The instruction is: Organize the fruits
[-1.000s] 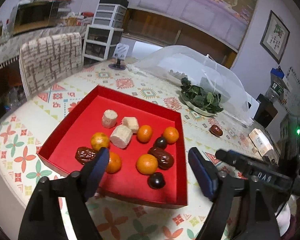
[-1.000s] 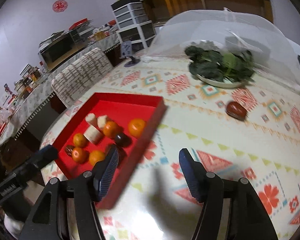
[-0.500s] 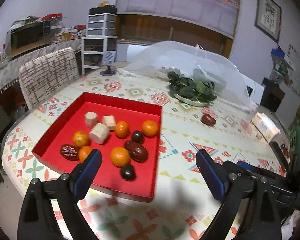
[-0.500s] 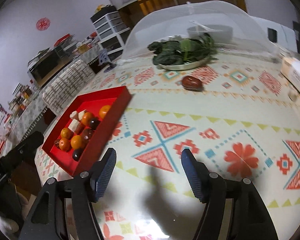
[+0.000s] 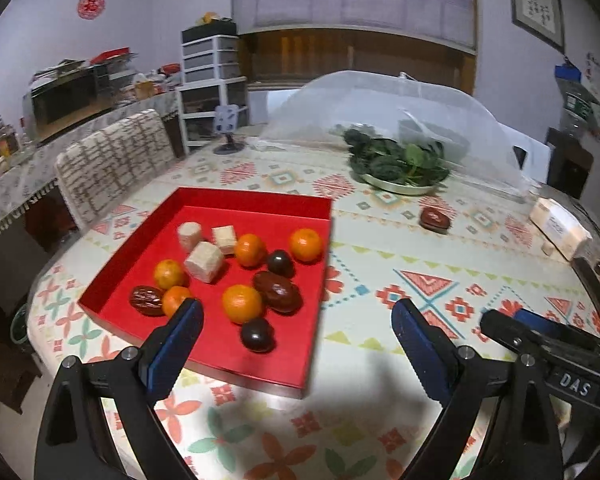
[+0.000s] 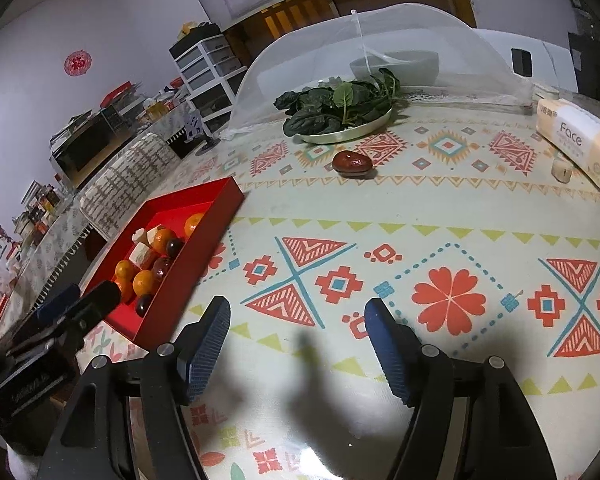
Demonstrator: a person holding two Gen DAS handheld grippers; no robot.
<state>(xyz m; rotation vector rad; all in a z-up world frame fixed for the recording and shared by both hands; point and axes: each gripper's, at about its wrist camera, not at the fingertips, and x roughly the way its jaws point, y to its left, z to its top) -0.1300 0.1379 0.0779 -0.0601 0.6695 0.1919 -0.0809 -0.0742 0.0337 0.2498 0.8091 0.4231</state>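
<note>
Here's the counter (image 6: 440, 208), a round top under a cream cloth printed with red and teal shapes, in a cluttered room: a white drawer tower (image 5: 214, 76) against the far wall, a woven-pattern chair (image 5: 112, 160) pushed up on the left, a red paper-cut (image 6: 78, 63) on the wall. At the back a mesh food cover (image 6: 380, 36) arches over a bowl, and just in front of it sits a plate of dark leafy greens (image 6: 340, 110). A pack of Face tissues (image 6: 576, 140) lies at the right edge. The red tray (image 5: 308, 300) sits on the left side of the counter, and it's busy — five small oranges (image 5: 242, 303), pale cut chunks (image 5: 204, 260), glossy brown dates (image 5: 278, 291) and two dark round fruits (image 5: 257, 334) all inside it. One lone date (image 6: 352, 163) lies out on the cloth, well apart from the tray, near the plate of greens. Now the left gripper (image 5: 296, 332) — jaws spread wide, nothing between them, hovering over the tray's near right corner without touching it. The right gripper (image 6: 296, 332) has just been easing open, its blue pads empty, hanging over bare cloth with its shadow below; the loose date is straight ahead of it, across the counter.
</note>
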